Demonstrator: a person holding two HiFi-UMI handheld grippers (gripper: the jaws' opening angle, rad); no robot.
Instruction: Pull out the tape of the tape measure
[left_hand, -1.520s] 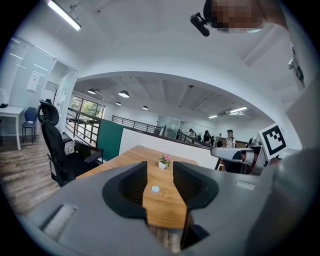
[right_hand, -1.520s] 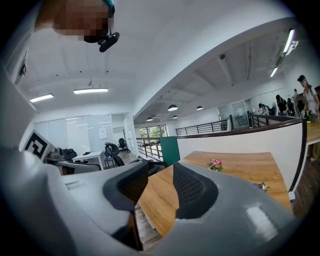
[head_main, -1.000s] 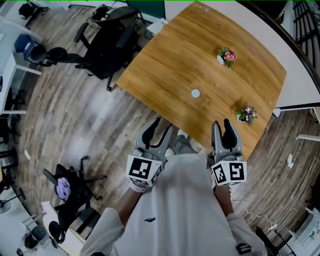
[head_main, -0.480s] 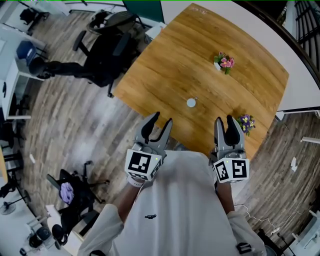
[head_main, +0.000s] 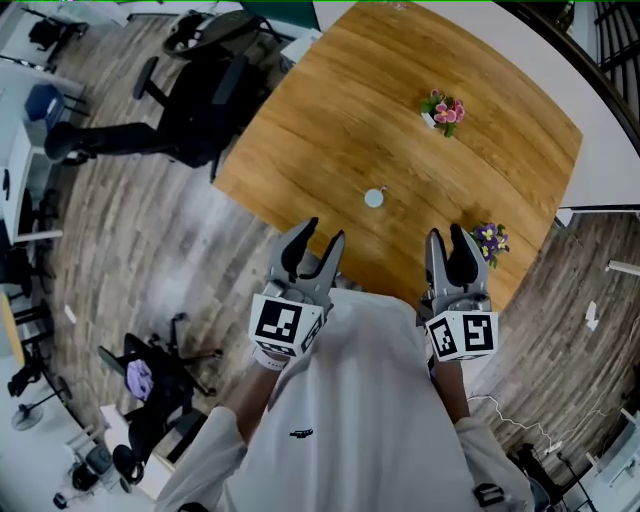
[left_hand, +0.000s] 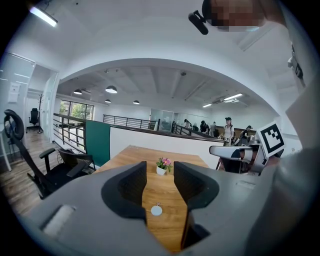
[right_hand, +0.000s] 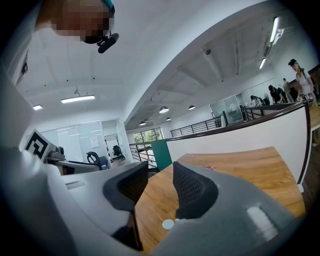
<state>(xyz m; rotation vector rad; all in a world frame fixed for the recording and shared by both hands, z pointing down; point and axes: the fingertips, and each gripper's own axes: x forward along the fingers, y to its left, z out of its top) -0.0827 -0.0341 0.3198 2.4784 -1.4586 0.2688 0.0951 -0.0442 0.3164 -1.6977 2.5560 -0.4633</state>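
The tape measure (head_main: 373, 198) is a small round white disc lying on the wooden table (head_main: 330, 110), ahead of and between both grippers. My left gripper (head_main: 322, 235) hovers over the table's near edge, open and empty. My right gripper (head_main: 447, 234) is level with it to the right, also open with nothing in it. In the left gripper view the tape measure (left_hand: 156, 210) shows low in the gap of the left gripper (left_hand: 160, 171). The right gripper view has the tape measure (right_hand: 168, 224) low between the jaws of the right gripper (right_hand: 160, 171). No tape is pulled out.
A pink flower pot (head_main: 443, 108) stands at the far side of the table and a purple one (head_main: 489, 239) sits just beside my right gripper. A black office chair (head_main: 210, 75) stands off the table's left corner. Several people stand in the background (left_hand: 228, 129).
Both grippers have moved forward a little, from short of the table to over its near edge. The jaws look unchanged and the tape measure has not been touched.
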